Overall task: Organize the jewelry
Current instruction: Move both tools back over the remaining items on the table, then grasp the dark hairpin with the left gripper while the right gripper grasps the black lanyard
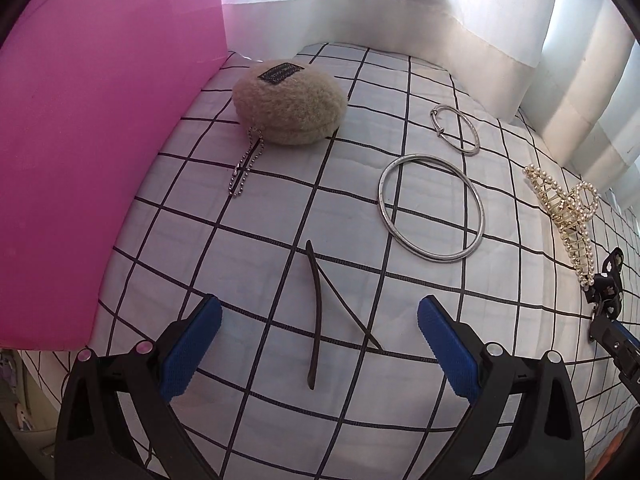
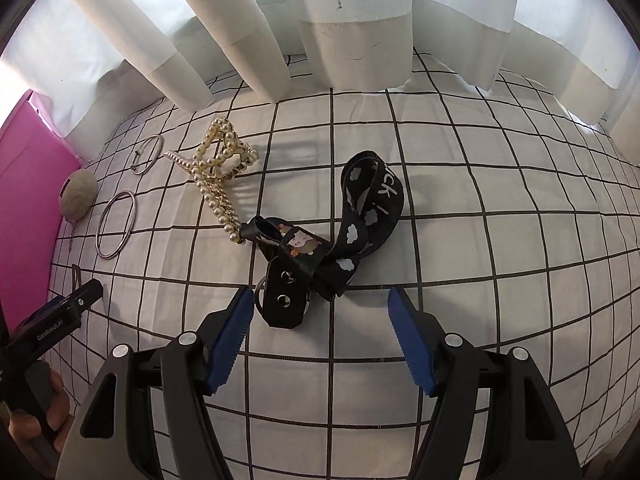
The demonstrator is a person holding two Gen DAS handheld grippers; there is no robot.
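Observation:
My left gripper is open and empty, its blue pads either side of a thin dark hair pin on the checked cloth. Beyond it lie a large silver bangle, a smaller silver hoop, a fuzzy beige pouch with a ball chain, and a pearl hair claw. My right gripper is open and empty just short of a black patterned strap with snap buttons. The pearl claw, bangle, hoop and pouch lie to its left.
A pink board stands along the left side. White curtains hang along the far edge of the cloth. The left gripper's body shows at the right wrist view's left edge.

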